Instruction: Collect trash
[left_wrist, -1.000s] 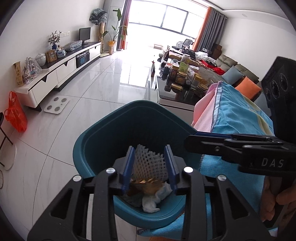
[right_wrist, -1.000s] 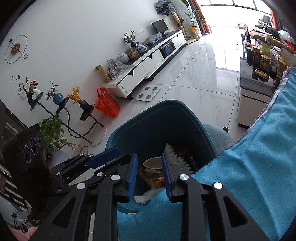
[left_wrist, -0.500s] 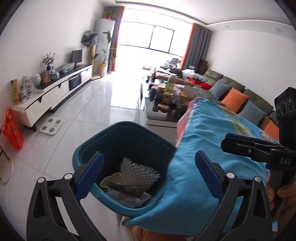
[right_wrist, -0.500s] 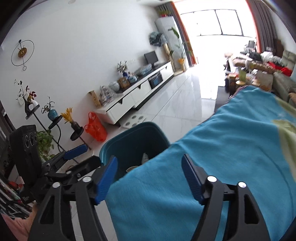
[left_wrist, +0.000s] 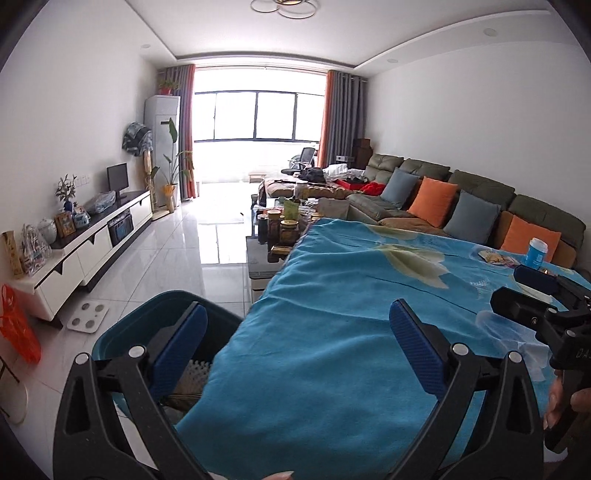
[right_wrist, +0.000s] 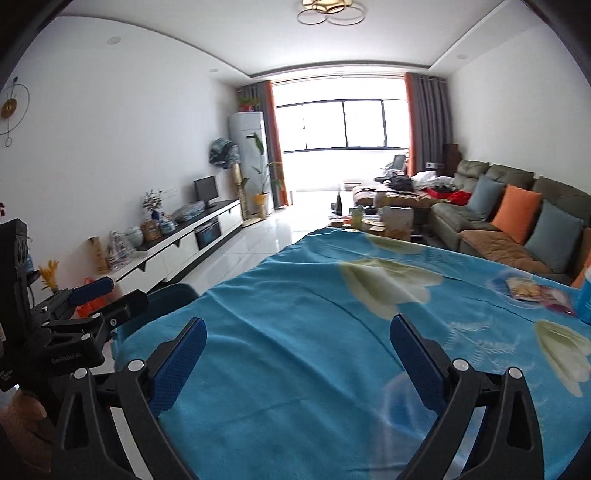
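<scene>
Trash, including white foam netting (left_wrist: 194, 373), is seen in a teal bin (left_wrist: 122, 332) beside the blue-covered table (left_wrist: 351, 332). The left gripper (left_wrist: 295, 347) is spread wide and empty; the right gripper's (right_wrist: 295, 350) jaws are opening, with nothing held.

A home living room: a long sofa (left_wrist: 461, 192) with cushions, a TV cabinet (left_wrist: 92, 236), curtained window (left_wrist: 256, 114).
</scene>
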